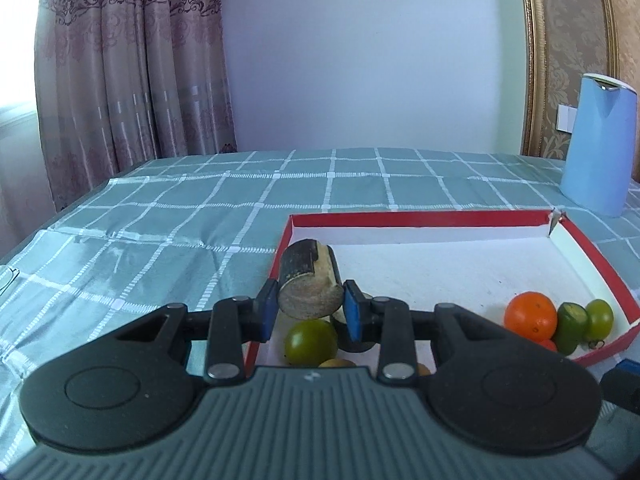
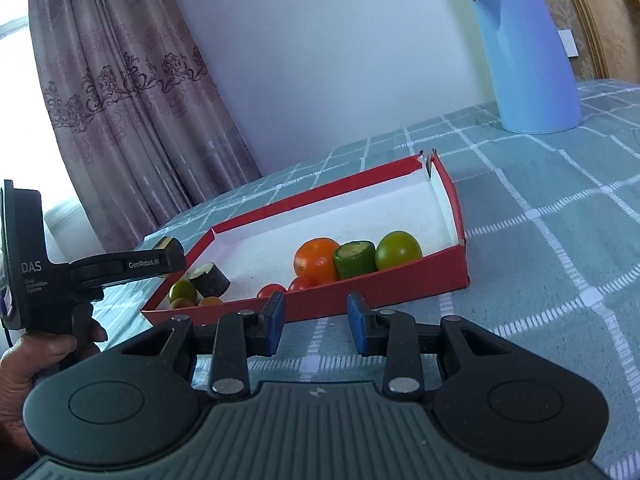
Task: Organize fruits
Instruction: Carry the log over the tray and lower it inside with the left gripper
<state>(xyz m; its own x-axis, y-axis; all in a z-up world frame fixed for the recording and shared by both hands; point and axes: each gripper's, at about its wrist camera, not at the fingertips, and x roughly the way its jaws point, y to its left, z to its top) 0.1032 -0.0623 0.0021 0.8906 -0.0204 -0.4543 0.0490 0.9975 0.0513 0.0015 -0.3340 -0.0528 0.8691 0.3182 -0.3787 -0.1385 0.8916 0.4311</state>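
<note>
My left gripper (image 1: 311,314) is shut on a dark brown cylinder piece with a pale cut face (image 1: 310,286), held over the near left corner of the red tray with a white floor (image 1: 440,220). Below it lies a green round fruit (image 1: 311,342). An orange (image 1: 531,316), a green cut piece (image 1: 570,326) and another green fruit (image 1: 599,319) sit at the tray's right side. In the right wrist view my right gripper (image 2: 316,324) is open and empty, just in front of the tray (image 2: 400,292). The left gripper (image 2: 168,258) shows there above a second dark piece (image 2: 209,279) lying in the tray.
A light blue kettle (image 1: 596,144) stands behind the tray on the right, also in the right wrist view (image 2: 524,56). A green checked tablecloth (image 1: 180,216) covers the table. Curtains hang at the back left. Small red and yellow fruits (image 2: 272,290) lie along the tray's near wall.
</note>
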